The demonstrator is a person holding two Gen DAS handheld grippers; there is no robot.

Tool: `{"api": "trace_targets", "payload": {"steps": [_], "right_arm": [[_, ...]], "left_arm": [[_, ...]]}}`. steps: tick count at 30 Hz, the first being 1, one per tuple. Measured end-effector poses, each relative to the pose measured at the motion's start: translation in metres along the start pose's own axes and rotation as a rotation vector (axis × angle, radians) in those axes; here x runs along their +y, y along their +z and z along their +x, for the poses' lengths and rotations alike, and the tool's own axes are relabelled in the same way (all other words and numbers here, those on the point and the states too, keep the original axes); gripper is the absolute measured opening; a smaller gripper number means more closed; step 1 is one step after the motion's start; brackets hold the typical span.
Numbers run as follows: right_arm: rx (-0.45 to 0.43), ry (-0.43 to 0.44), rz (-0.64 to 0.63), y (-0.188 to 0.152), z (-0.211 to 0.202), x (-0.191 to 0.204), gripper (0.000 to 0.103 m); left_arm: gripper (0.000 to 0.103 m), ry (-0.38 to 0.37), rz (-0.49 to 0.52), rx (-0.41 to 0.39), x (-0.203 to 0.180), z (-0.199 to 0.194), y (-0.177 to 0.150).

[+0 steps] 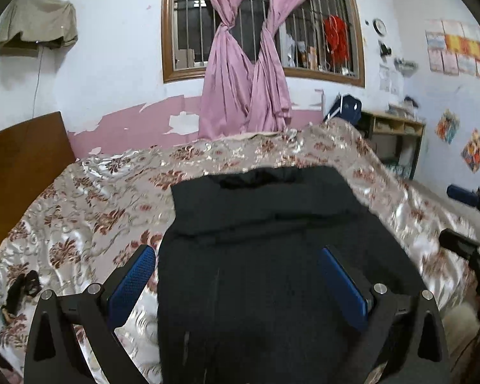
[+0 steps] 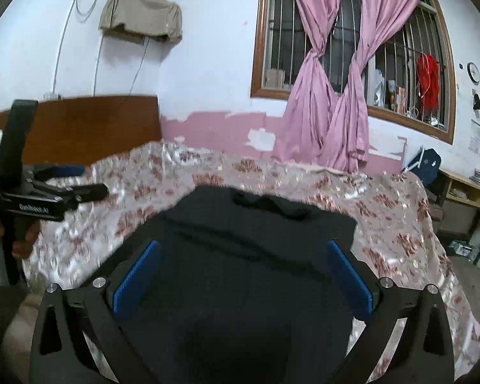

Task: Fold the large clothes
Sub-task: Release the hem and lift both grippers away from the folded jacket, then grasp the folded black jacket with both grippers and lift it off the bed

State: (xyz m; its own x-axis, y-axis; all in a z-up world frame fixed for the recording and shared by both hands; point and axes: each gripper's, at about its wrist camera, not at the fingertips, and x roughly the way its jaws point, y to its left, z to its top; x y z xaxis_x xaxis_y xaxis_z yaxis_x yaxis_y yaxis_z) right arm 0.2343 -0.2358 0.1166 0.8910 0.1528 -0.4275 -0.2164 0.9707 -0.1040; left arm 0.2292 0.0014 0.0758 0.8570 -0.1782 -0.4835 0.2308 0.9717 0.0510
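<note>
Black garment [image 1: 265, 256] runs off the bottom edge (bedspread [image 2: 400, 224] motion-blurred).

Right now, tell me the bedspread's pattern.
The bedspread is shiny silver-beige with reddish-brown floral motifs, clearest in the left wrist view.

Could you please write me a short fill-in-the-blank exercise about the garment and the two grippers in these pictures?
1. The dark garment lies on a bedspread printed with a ____ pattern.
2. The left gripper has its jaws ____.
3. The pads of the right gripper are coloured ____.
4. The curtains at the window are ____.

Missing words: floral; open; blue; pink
</note>
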Motion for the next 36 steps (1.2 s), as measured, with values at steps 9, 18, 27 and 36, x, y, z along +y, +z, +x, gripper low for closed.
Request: {"api": "trace_targets", "payload": {"steps": [9, 18, 27, 36], "right_arm": [[0.18, -0.062, -0.129, -0.078, -0.018, 0.007, 0.101], [0.448, -0.057, -0.239, -0.133, 0.001, 0.023, 0.101], [0.617, -0.072, -0.526, -0.179, 0.031, 0.065, 0.101], [0.566, -0.331, -0.74, -0.214, 0.052, 0.081, 0.101]], "left_arm": [[0.103, 0.022, 0.128, 0.176, -0.018, 0.004, -0.103], [0.103, 0.019, 0.158, 0.394, -0.026, 0.025, -0.163], [0.103, 0.043, 0.209, 0.542, -0.042, 0.043, -0.196], [0.103, 0.112, 0.185, 0.612, -0.037, 0.05, -0.207]]}}
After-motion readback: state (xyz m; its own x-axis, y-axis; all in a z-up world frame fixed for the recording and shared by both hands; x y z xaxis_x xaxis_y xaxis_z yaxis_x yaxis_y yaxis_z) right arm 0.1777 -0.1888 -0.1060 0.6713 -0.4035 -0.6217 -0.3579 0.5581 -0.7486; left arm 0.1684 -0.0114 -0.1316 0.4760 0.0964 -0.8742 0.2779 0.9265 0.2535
